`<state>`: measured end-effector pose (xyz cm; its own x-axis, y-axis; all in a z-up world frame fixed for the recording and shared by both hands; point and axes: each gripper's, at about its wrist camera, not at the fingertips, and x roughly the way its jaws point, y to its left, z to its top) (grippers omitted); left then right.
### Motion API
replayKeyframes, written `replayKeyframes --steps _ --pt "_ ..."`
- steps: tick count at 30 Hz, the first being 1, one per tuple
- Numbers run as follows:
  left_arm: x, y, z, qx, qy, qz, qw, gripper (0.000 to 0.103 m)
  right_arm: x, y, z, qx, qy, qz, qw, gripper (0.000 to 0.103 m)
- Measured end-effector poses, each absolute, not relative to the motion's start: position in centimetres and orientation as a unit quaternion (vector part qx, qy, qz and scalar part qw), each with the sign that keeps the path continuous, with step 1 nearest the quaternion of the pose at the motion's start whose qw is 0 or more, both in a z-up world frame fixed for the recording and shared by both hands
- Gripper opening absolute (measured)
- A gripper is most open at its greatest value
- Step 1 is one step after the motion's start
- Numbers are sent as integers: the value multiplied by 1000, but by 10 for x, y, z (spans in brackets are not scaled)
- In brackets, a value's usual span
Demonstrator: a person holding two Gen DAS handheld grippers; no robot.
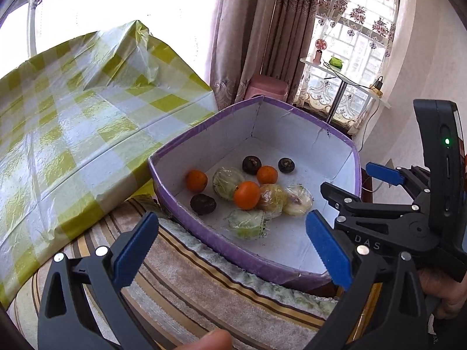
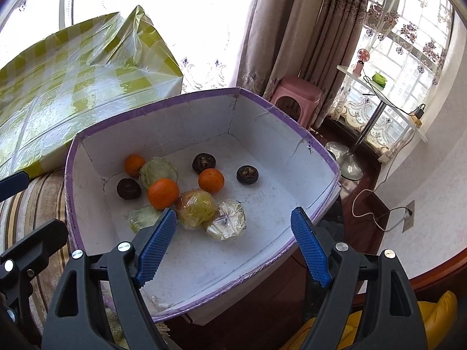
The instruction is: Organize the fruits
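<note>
Ten fruits gathered loose on the floor of the purple-edged box (image 2: 306,143), none sorted by kind: three oranges (image 2: 163,193), three dark round fruits (image 2: 128,188) and four film-wrapped ones (image 2: 197,209), bunched mostly toward the box's left half, one dark fruit (image 2: 247,174) off alone to the right. Held over the box's near rim, left gripper (image 1: 230,248) and right gripper (image 2: 233,245), both spread wide with nothing between the blue pads, seemingly so either could drop onto a fruit. Readable only "DAS" (image 1: 367,242) on the right gripper's black body; print on a wrapper too small to make out.
</note>
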<state>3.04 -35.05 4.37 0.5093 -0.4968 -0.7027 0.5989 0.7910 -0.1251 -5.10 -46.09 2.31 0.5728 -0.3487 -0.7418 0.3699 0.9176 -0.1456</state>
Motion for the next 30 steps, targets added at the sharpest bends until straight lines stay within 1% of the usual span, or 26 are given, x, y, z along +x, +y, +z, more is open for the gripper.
replayKeyframes --steps 30 --pt "41 -363 36 65 410 -321 851 101 -49 -471 18 32 418 -206 884 78"
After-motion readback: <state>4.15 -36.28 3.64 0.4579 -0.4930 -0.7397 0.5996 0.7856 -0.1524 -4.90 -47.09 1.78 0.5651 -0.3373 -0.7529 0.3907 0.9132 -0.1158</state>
